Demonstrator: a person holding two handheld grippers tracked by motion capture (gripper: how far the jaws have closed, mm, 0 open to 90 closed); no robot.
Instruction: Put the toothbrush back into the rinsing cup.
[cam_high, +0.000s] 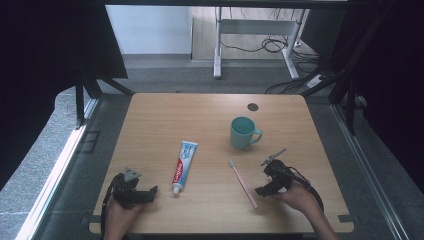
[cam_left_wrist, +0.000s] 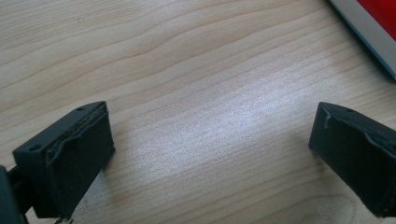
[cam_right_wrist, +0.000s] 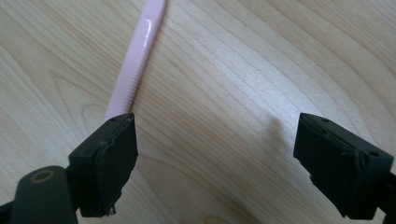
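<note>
Inspected at wooden table (cam_high: 210, 110) from three views. From high view: one pink toothbrush (cam_high: 243, 183) lying flat at right of centre, bristle end pointing away from the person; one toothpaste tube (cam_high: 184, 166) lying flat left of it, well apart; one teal mug (cam_high: 243, 132) upright beyond the toothbrush; one dark round mark (cam_high: 253, 106) near the far edge. Counted: two grippers, one toothbrush, one tube, one mug. Right gripper (cam_high: 264, 176) held just beside the toothbrush handle, on its right, not touching it. Left gripper (cam_high: 150, 192) held near the front left corner, close to the tube's cap end. From right gripper view, unavailable from above: right gripper (cam_right_wrist: 215, 154) jaws standing wide apart, bare wood between them, nothing gripped; toothbrush (cam_right_wrist: 137, 65) handle running away beyond the left jaw, ribbed grip section visible. From left gripper view: left gripper (cam_left_wrist: 210, 154) jaws likewise spread wide over bare wood, nothing held; red and white corner of the toothpaste tube (cam_left_wrist: 373, 28) at upper right, clear of both jaws. Mug and dark mark noted from high view alone.
</note>
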